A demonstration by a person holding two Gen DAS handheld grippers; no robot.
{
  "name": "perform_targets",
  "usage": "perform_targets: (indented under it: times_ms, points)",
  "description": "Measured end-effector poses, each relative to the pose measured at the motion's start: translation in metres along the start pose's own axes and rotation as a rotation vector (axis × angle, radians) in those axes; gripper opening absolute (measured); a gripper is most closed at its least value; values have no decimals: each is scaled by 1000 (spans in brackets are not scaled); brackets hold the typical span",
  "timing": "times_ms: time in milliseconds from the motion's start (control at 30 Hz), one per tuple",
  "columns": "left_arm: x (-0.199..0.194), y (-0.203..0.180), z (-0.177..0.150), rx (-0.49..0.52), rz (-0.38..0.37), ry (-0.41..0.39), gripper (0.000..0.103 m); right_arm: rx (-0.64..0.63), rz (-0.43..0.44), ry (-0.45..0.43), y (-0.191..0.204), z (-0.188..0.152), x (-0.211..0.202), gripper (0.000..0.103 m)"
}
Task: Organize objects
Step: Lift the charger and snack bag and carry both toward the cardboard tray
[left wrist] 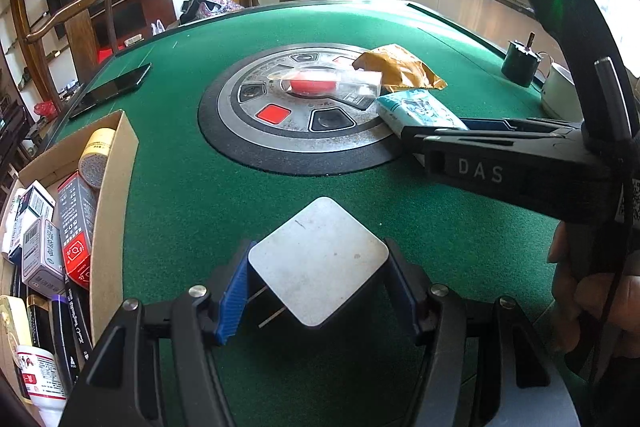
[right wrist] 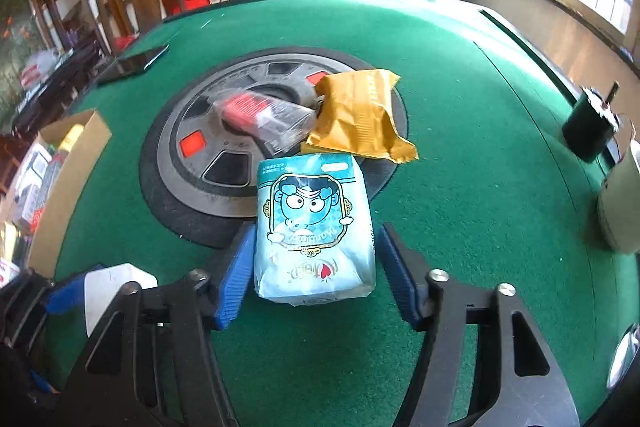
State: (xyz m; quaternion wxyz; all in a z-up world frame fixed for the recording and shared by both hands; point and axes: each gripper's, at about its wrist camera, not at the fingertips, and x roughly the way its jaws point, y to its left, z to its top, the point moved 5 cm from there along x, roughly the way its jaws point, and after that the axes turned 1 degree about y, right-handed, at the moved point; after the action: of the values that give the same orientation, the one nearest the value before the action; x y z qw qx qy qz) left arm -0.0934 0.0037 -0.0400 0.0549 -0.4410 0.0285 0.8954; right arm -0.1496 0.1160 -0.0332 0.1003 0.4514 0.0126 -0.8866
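Honestly, the crowded brown cardboard box [left wrist: 108, 211] at the far left edge of the green felt table [left wrist: 192, 195] worried me first: it was already packed with small cartons and tubes, so anything dropped in carelessly could jam against its upright flap or tip out. Next to it, my left gripper [left wrist: 318, 291] was clamped on the white rounded-square plug adapter [left wrist: 320, 259], held corner-wise between the blue pads with its metal prongs poking toward the left pad; I judged that diagonal hold could let it twist or slip. Further right, my right gripper [right wrist: 316, 275] stood open around the pale blue cartoon-printed tissue pack [right wrist: 316, 227], which lay on the felt overlapping the edge of the round grey centre panel [right wrist: 200, 163]; the left pad was at its side, the right pad apart. That soft pack could squash or slide, and its far end sat just beside the crinkled mustard-yellow foil packet [right wrist: 356, 115] and the clear plastic case with a red item inside [right wrist: 260, 115], which a clumsy lift might drag.
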Motion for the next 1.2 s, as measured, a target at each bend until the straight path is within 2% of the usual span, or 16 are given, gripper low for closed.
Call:
perform_targets:
  times_ms: [400,867,1200]
  points:
    - [-1,3,0,-4,18,-8,62,61,23,-14,-3,1,-5,48]
    - [-10,1,1,12,38,-45,62,55,62,-63,9,2,-23,49]
    - [-19,2,4,3,24,-70,62,69,74,-75,7,3,-25,49]
